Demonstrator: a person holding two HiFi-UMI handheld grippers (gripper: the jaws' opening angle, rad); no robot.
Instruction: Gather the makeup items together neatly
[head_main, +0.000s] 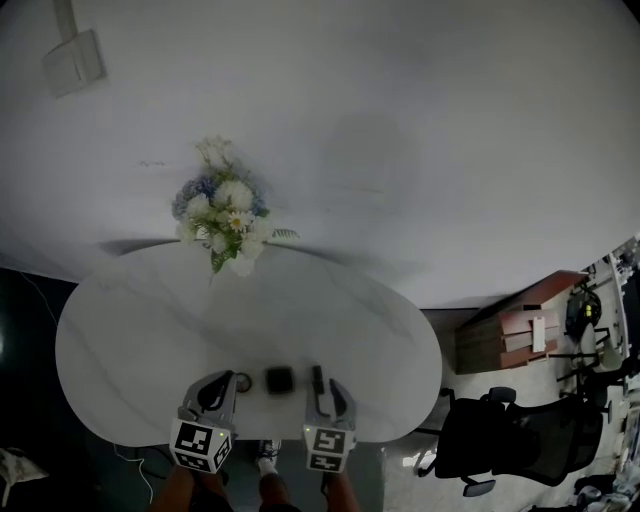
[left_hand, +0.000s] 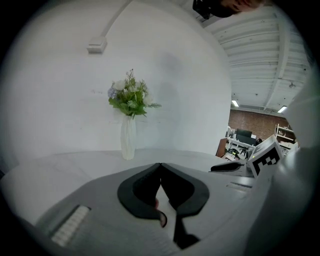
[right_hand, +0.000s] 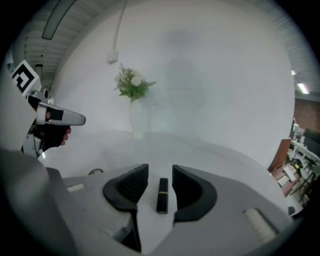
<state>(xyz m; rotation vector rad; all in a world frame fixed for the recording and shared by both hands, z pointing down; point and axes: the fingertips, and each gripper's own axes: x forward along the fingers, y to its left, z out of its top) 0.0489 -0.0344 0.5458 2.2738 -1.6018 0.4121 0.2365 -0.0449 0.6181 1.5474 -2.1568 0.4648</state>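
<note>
Fingers of the right gripper stand apart, released, with the black lipstick lying flat on the table in the gap between them, touching neither pad. The left gripper has its jaws clenched tip to tip, and I see nothing held in them.

From where I stand, the makeup sits in a short row close to the table's near edge. The lipstick is at the right and a dark square compact is just beside it. Left of that is a small round item, too small to make out. The vase of flowers is well apart, at the far edge.

It looks to me like the gathering is nearly finished, with the lipstick already in place beside the compact. The next move seems to call for drawing the right gripper straight back and clear. If either jaw brushes the lipstick, it could roll out of line.
</note>
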